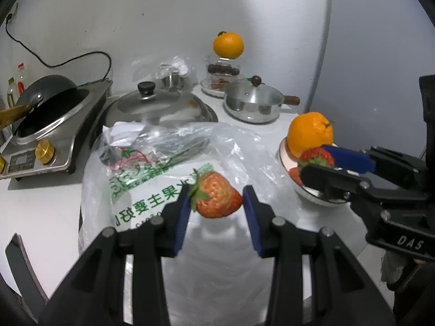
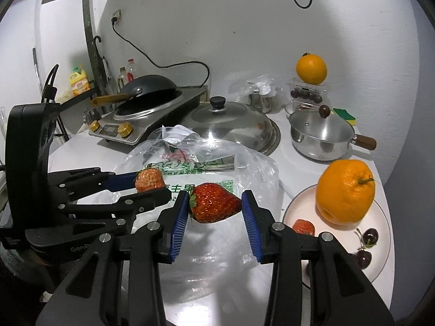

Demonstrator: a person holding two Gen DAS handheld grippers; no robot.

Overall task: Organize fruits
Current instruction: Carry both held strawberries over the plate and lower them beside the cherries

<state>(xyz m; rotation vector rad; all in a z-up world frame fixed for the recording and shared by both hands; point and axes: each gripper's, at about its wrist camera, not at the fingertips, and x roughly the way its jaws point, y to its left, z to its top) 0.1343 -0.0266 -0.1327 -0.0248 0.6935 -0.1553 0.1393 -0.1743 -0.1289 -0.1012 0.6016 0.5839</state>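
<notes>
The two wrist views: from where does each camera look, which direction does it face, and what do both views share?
Left wrist: sits behind the left gripper, looking forward over the plastic bag toward the stove; its fingers hold a pale strawberry; the right gripper shows at right.
Right wrist: sits behind the right gripper, facing the same counter; it holds a red strawberry; the left gripper shows at left.
Shared: bag, stove, large lid, plate with an orange.

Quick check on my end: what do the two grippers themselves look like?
Both match: the left gripper and right gripper have black angular linkage frames with silver rivets and blue ribbed pads. White lettering "DAS" marks the right gripper's body, seen from the left wrist view.
</notes>
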